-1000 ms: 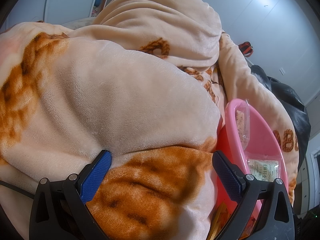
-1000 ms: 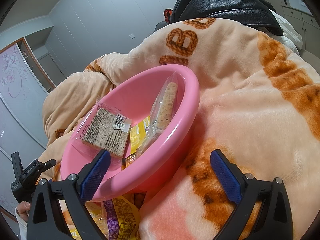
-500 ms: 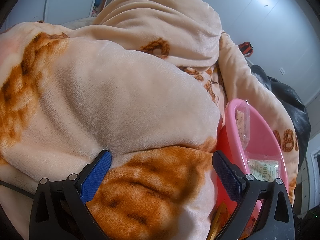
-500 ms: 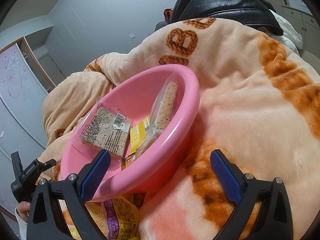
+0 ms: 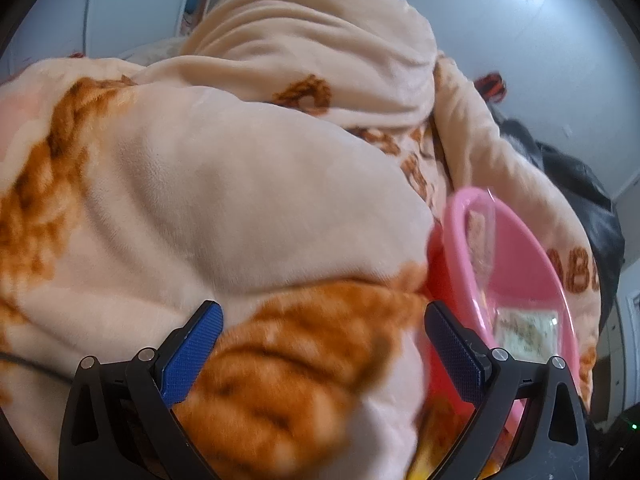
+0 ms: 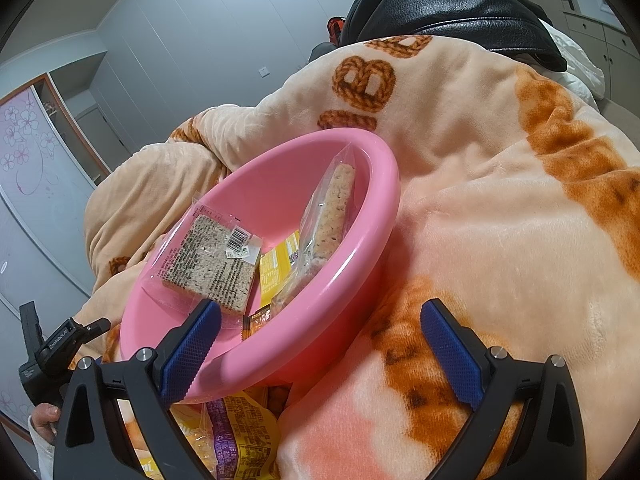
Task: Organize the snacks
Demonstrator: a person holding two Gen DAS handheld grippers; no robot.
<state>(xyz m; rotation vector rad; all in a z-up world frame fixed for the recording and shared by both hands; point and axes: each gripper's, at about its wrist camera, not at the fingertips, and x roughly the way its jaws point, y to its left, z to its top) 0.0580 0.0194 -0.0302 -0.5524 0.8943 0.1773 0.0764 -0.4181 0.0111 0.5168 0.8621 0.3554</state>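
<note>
Pink bowl (image 6: pixel 360 248) resting tilted on a plush blanket (image 6: pixel 500 240) over a bed, seen from both wrist cameras. Inside it lie a flat square cake in clear wrap (image 6: pixel 212 264), a long grain bar in a clear sleeve (image 6: pixel 334 212) leaning against the inner wall, and a yellow packet (image 6: pixel 276 268) beneath them; a further yellow bag (image 6: pixel 244 436) lies on the blanket just below the bowl's near rim, outside it. Right claw (image 6: pixel 320 344) is spread wide and empty, hovering above the near rim, its left finger over the square cake's corner. Left claw (image 5: pixel 322 344) is likewise spread and empty, aimed at bare blanket, with the bowl (image 5: pixel 520 280) at its right edge; this view is blurred. The other handset and a fingertip show at the lower left of the right view. Handling, as judged: the wrapped snacks look light; the film is slick and crinkly, so it should slip under a flat pinch. The bar and cake appear brittle and should be taken across their stiff middle with mild force, or by the sealed film edge. The outside bag looks soft and air-filled; its top seam is the safer hold. The bowl is rigid but sits on yielding bedding, so pressing on its rim could tip it.
</note>
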